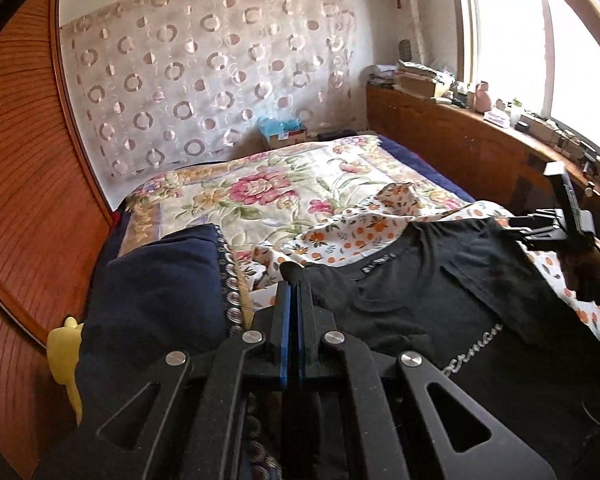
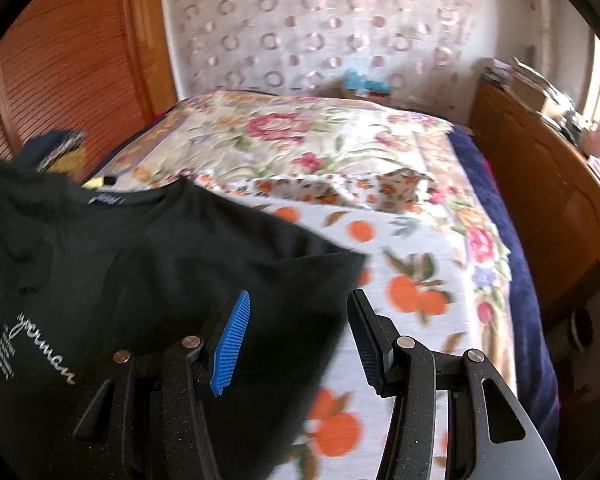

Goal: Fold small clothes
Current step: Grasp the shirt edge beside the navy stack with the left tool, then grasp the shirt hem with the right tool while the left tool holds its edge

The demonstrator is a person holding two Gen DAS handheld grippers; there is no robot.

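Two grippers are on one garment: my left gripper (image 1: 294,280) has its blue pads pressed flat together at the shoulder edge of the black T-shirt (image 1: 412,292), and the dark cloth bunched at the tips suggests a pinch of fabric, though I cannot see it between the pads. My right gripper (image 2: 300,332) stands about half open, the shirt's sleeve edge draped under and between its fingers but not clamped. The shirt lies on an orange-print cloth (image 2: 400,280) spread over the floral bedspread (image 1: 260,184). I judge I am at the start of the fold, taking hold of both sides; next I must close the right on the sleeve before lifting. On the chest, white script looks like "german"; the neck label is too blurred to read.
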